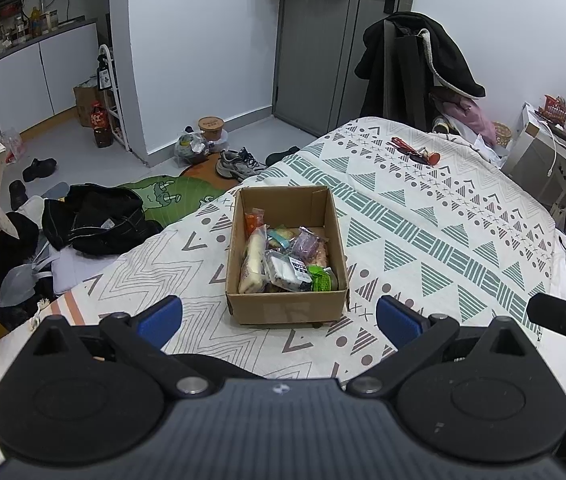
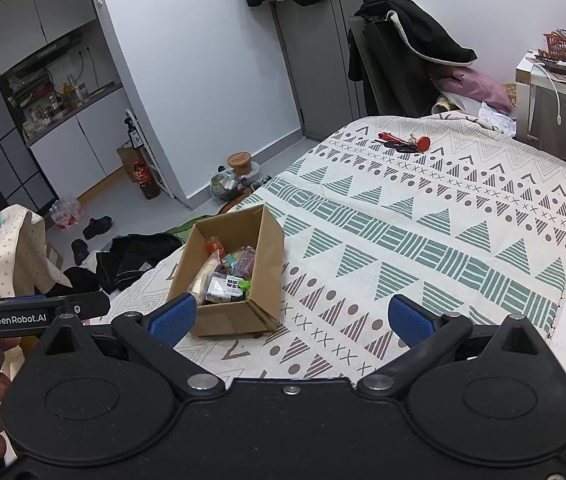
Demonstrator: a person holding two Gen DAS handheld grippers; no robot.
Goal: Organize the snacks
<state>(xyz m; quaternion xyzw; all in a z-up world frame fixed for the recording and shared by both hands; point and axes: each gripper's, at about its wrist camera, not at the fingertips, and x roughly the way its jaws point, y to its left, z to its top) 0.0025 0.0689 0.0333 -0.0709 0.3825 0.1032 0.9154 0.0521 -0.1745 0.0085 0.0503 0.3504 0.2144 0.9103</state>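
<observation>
On the bed, sitting on a patterned bedspread (image 1: 423,216), there's an open cardboard box (image 1: 287,308) stuffed with snack packets (image 1: 283,256), a green one (image 1: 321,278) at its near right corner. The left gripper (image 1: 279,314) hangs just in front of the box, blue pads spread wide, nothing between them. The right gripper (image 2: 291,316) is also spread wide and empty, with the box (image 2: 227,320) off to its left side, near the left pad. Some red bits (image 2: 403,142) lie way up the bed, well apart from everything.
</observation>
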